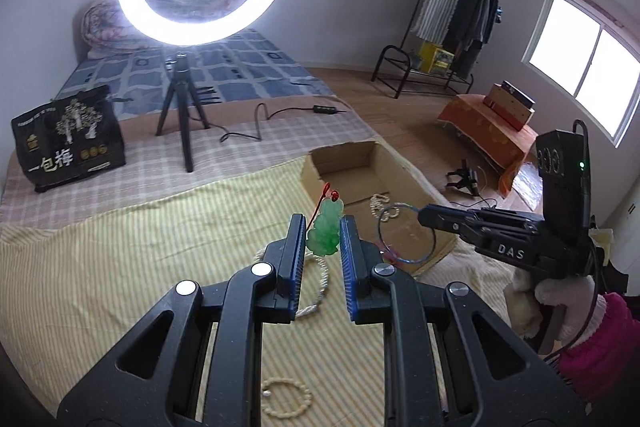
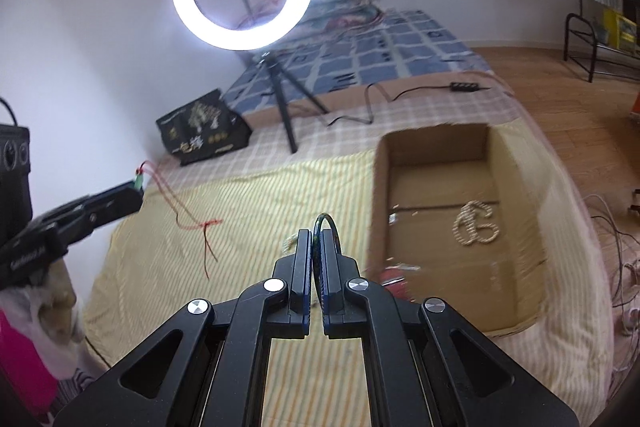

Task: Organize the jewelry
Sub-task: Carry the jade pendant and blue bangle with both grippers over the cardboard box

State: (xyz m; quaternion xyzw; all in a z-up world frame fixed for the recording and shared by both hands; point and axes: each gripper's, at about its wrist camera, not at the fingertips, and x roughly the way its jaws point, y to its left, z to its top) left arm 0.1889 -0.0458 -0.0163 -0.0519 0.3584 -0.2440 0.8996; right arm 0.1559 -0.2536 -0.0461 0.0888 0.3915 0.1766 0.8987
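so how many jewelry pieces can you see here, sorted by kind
green pendant: 1
thin blue bangle: 1
pale bead strands: 3
total: 5

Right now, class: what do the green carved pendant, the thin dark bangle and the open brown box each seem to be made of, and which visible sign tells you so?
Green carved pendant: looks like jade or glass; translucent, glossy, mottled green, on a red cord.
Thin dark bangle: possibly glass or metal; slim, shiny hoop, too thin to tell.
Open brown box: corrugated cardboard; matte brown, folded flaps, creased floor.
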